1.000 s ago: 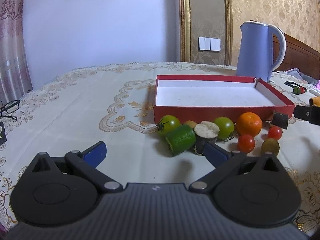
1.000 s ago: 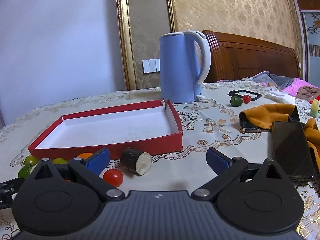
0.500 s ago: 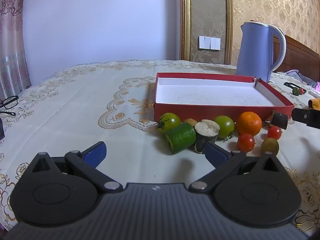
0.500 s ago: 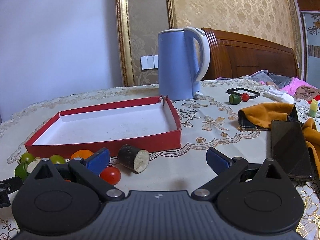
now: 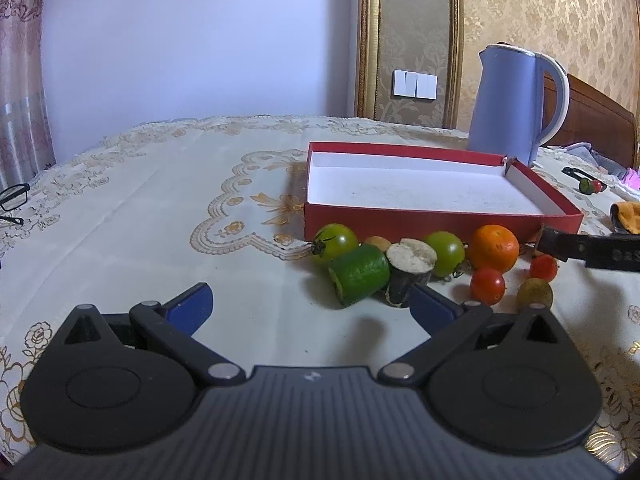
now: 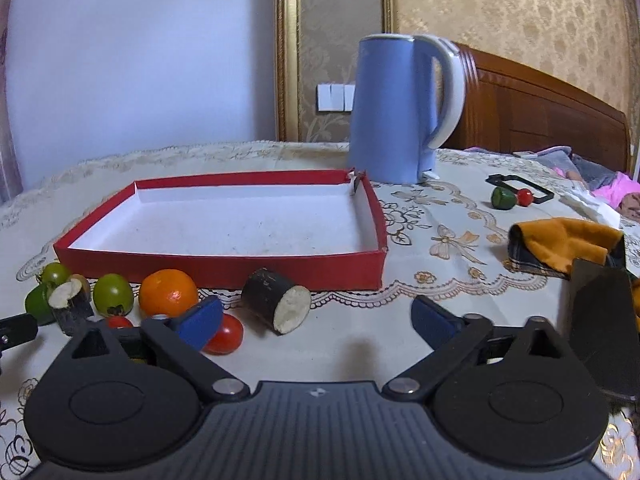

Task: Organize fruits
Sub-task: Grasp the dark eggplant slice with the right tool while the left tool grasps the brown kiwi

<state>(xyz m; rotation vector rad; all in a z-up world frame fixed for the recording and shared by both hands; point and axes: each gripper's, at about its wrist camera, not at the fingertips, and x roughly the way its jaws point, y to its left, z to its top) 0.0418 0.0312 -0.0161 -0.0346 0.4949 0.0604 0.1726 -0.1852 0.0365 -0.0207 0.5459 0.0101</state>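
There, the left gripper had its blue-padded fingers spread wide with nothing between them, hovering low over the table just short of the fruit. The right gripper was likewise spread and empty, its left finger standing in front of a red cherry tomato. Just beyond the left gripper's right finger a dark cut cylinder with a pale face leaned against a green cylinder piece, and behind these lay a green tomato, a second green tomato and an orange, all in a loose row along the near wall of the red box. Two red cherry tomatoes and a small yellowish fruit lay toward the right of that row. In the right wrist view another dark cylinder piece lay on its side close to the box's near wall, toward its right corner. The box, white inside, held no fruit. Behind its far right corner stood a blue electric kettle. Farther right on the table were an orange cloth, a dark phone, and a small green and red pair of fruits beside a black frame. A pair of glasses lay at the table's left edge.
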